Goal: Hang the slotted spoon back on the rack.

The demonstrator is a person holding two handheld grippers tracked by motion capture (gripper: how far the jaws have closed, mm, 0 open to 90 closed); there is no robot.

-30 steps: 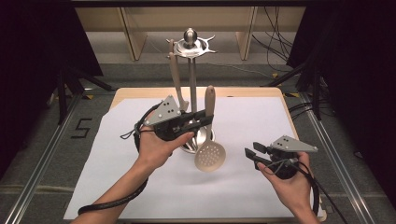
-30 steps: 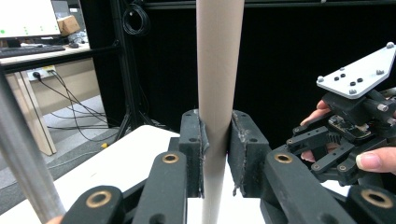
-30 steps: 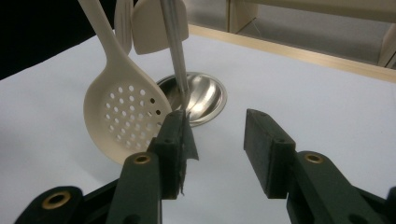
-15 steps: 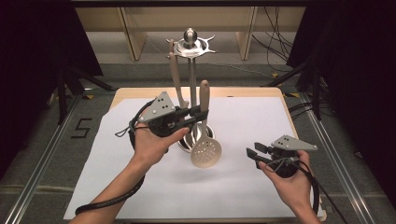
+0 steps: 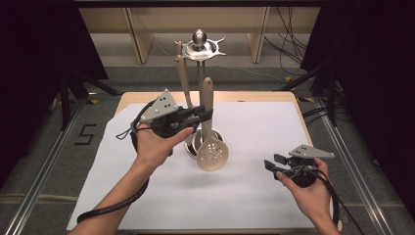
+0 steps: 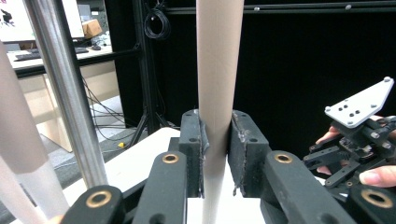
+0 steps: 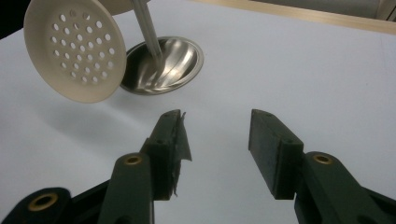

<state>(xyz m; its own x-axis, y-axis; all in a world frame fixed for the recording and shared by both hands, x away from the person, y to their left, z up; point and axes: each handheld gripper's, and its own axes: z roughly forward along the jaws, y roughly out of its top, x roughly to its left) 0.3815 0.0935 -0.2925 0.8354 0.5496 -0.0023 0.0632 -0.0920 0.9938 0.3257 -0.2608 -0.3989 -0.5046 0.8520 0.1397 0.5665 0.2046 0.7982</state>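
Nearest, at approx 4 o'clock on the worktop, the right tongs rest low in the person's hand w/ jaws apart and nothing between them; the right gripper view shows bare white sheet in the gap.

Further in, at approx 10 o'clock, the left tongs are clamped on the handle of the slotted spoon. The left gripper view shows both pads pressed flat on the pale handle, which runs upright between them. The spoon hangs head-down, its perforated disc just above the sheet, right beside the round steel base of the utensil stand at 12 o'clock.

Step in hand, as I read it: hanging the spoon on the stand. The lift is underway; the handle top is below the hook ring.

Next move prob calls for raising the spoon till its handle end reaches a free hook, w/o knocking the post or the utensil already hanging. The grip sits mid-handle, so the top end stays free. I can't tell if the handle has a hanging hole.

Count: 2 tongs, 1 stand, 1 slotted spoon in hand, 1 utensil on the stand, 1 white sheet.
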